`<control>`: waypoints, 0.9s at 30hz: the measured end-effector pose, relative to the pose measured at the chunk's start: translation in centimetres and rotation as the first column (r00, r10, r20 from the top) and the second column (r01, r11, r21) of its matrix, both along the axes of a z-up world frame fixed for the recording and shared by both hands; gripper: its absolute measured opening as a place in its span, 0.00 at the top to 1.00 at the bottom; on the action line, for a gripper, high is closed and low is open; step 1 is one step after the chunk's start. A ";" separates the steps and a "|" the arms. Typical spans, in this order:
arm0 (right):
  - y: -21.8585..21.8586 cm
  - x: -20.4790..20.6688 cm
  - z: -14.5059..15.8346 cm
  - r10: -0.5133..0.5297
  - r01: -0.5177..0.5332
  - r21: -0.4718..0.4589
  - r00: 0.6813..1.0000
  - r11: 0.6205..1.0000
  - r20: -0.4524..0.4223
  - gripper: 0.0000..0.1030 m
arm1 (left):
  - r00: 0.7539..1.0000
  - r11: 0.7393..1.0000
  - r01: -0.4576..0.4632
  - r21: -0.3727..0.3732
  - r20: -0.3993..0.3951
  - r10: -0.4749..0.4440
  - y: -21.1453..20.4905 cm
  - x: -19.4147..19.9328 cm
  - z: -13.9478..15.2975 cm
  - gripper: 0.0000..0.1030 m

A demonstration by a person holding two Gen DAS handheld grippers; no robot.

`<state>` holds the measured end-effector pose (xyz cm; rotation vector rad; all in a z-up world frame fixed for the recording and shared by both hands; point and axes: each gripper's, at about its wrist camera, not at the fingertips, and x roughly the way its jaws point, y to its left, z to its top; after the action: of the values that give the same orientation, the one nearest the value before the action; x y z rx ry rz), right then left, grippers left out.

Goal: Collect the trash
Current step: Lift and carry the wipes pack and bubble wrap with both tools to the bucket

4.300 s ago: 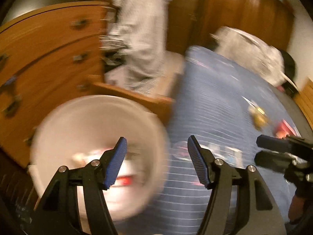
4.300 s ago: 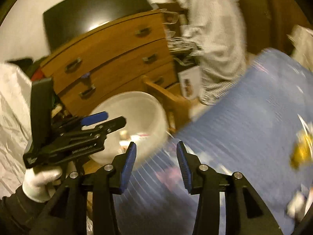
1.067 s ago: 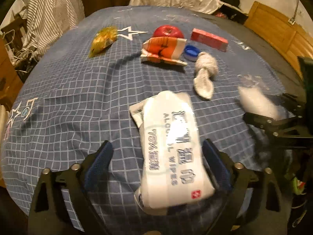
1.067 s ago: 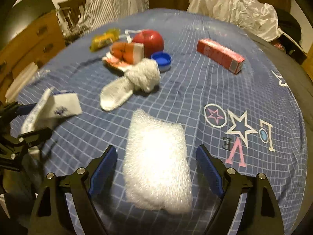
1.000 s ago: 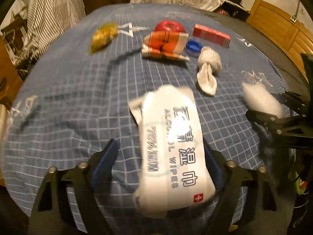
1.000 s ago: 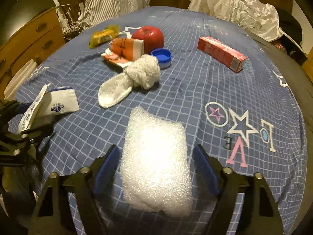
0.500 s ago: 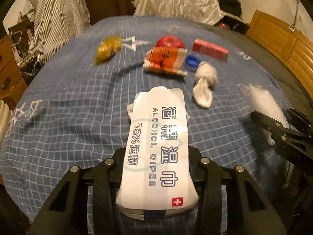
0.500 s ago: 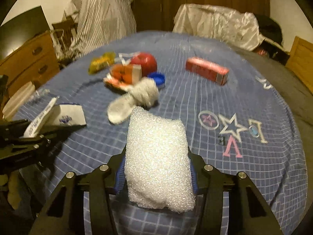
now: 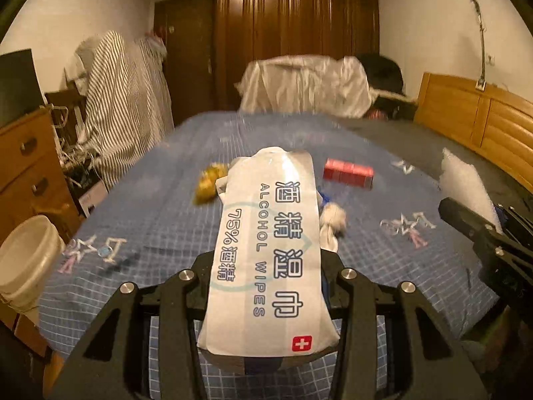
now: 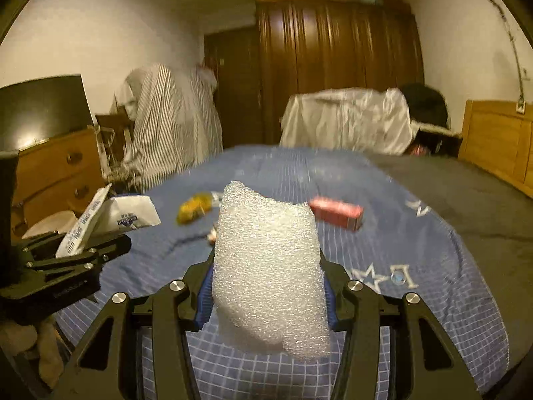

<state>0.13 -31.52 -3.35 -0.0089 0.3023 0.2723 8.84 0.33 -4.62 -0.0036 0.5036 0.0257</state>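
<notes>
Left gripper (image 9: pixel 266 286) and right gripper (image 10: pixel 266 296) raised, jaws apparently clamped tight, both angled slightly downward.

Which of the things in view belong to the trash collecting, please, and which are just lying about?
For the job: alcohol wipes pack in the left gripper; bubble wrap in the right gripper; white bucket; yellow wrapper; red box.

Lying about: striped cloth, wooden dresser, white sheet.

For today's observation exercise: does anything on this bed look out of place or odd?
Yes. A red box, a yellow wrapper and a knotted sock lie loose on the bed, where litter doesn't belong.
</notes>
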 end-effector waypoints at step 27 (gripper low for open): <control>-1.3 -5.7 2.0 -0.038 0.034 0.034 0.990 0.999 0.134 0.49 | 0.981 1.000 0.003 0.010 0.196 -0.005 -0.1 -4.6 2.0 0.60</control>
<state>-5.54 -32.85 -1.31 0.0094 0.1635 0.2391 4.28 0.27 -2.58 0.0043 0.3061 0.0234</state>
